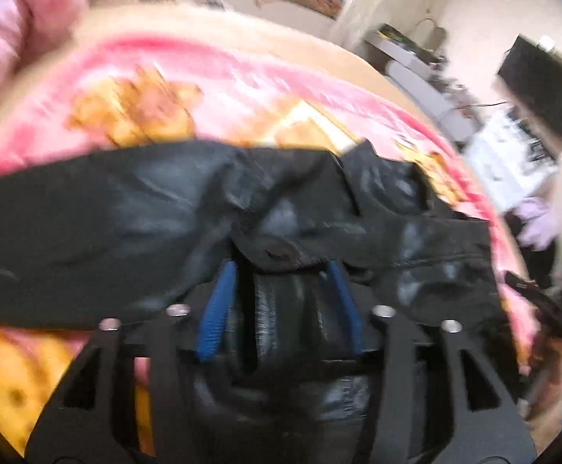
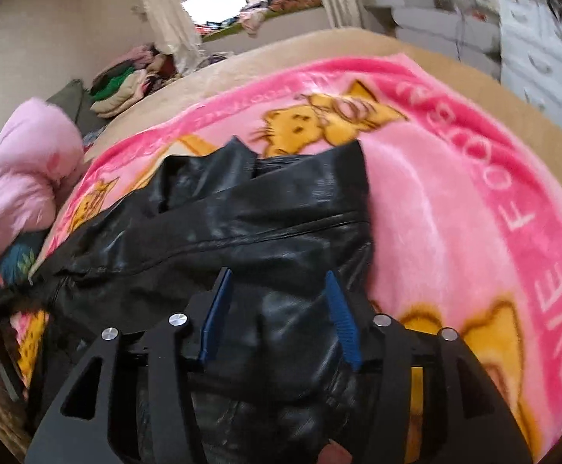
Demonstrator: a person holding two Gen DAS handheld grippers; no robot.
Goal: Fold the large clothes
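A black leather jacket (image 2: pixel 265 208) is seen lying crumpled on a pink cat-print blanket (image 2: pixel 455 201) spread over the bed. In the right wrist view its bulk runs from the lower left up toward the centre, with one straight hem edge ending just short of the blanket's yellow cat. In the left wrist view the same garment (image 1: pixel 134 224) stretches wide from the left edge across to the right, so its long axis is taken to lie across that gripper's line of sight.

Left gripper (image 1: pixel 279 270): jaws held about half apart, blue pads visible on both sides, a bunched fold of leather sitting between them and draped over the tips. The pads are not seen pressing on it; the frame is blurred, so contact at the very tips cannot be settled.

Right gripper (image 2: pixel 277 282): jaws likewise roughly half apart, leather lying between and under the fingers, no pinch visible.

Both grippers are angled downward onto the jacket, directly over it, with the garment ahead of and beneath each. Neither is clearly nearer; both are already at the cloth.

Judged step: fabric between the jaws, no firm grip shown. A fold is not yet formed; the jacket is still rumpled. A pink padded coat (image 2: pixel 29 178) lies at the bed's left side, apart from the jacket.
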